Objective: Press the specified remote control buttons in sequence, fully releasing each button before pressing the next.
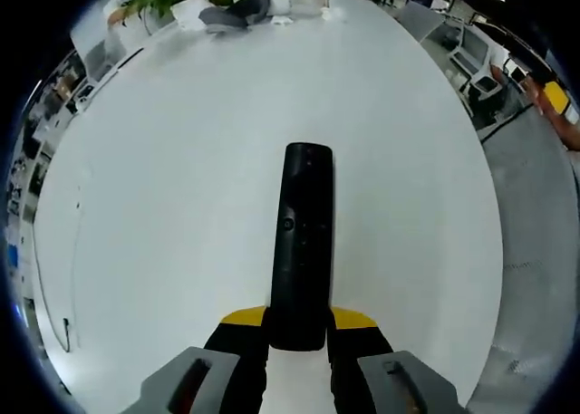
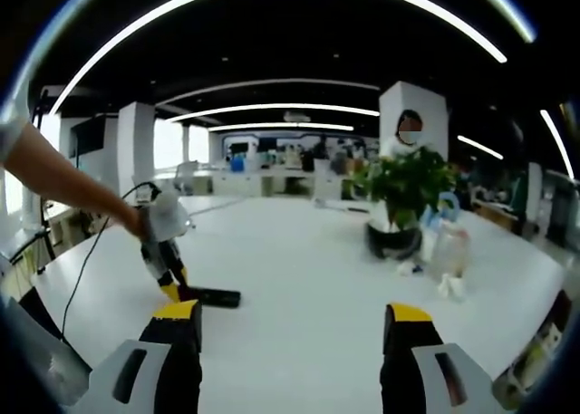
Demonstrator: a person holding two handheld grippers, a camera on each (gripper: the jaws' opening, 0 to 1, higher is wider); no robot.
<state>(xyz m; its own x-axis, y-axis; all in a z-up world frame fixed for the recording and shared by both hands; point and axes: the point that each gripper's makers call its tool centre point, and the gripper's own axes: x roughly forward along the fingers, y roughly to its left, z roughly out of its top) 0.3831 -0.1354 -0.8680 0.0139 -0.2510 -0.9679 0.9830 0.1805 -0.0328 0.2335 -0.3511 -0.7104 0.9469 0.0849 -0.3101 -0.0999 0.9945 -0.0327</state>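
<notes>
Already the left tool (image 1: 297,337) pinches the near end of the black remote control (image 1: 302,233), which runs up the middle of the left gripper view over the white table (image 1: 163,206). Spread and empty, the right tool (image 2: 294,328) hangs at the bottom of its view. Stiff, light and slick, the remote looks best held by its narrow sides, keeping buttons clear. A potted plant (image 2: 403,192) stands at right.

white table (image 2: 299,251), potted plant (image 2: 399,192), clear bottle (image 2: 450,251)
</notes>
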